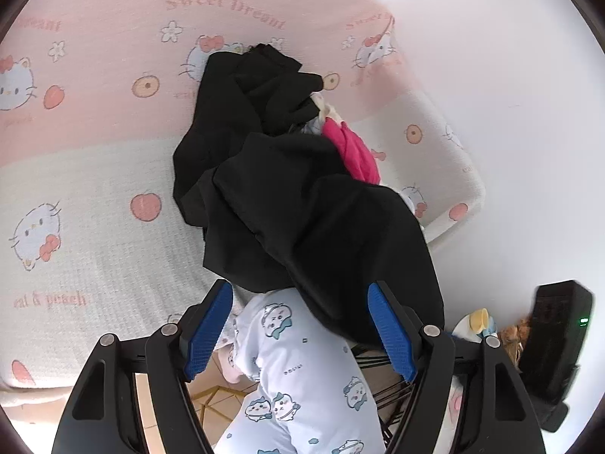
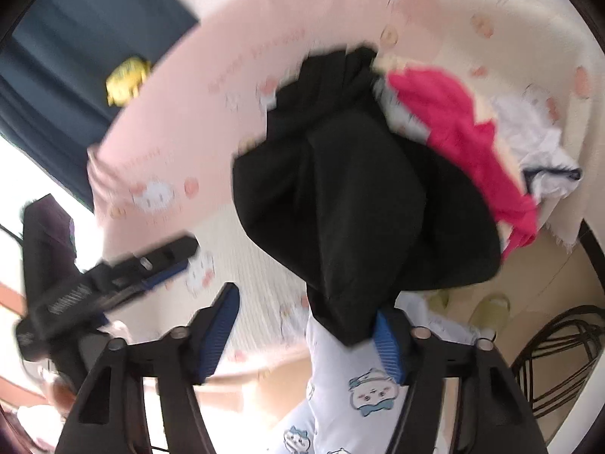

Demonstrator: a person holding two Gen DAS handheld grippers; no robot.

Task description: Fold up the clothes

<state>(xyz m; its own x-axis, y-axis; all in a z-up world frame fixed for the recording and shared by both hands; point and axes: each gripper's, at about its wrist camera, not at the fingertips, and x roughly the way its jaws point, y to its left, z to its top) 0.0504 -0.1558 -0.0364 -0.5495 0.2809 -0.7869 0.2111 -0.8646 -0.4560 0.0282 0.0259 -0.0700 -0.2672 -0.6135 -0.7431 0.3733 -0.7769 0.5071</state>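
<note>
Lying heaped on the pink-and-white cartoon-cat bedspread (image 1: 75,174), the crumpled black cloth garment (image 1: 302,196) hangs over both spread, empty grippers, left (image 1: 300,331) and right (image 2: 308,335)

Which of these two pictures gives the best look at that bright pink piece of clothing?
The right wrist view. There the pink garment is spread widely beside the black garment, though the picture is blurred. The left wrist view is sharper, but shows only a small pink patch peeking out behind the black garment.
</note>
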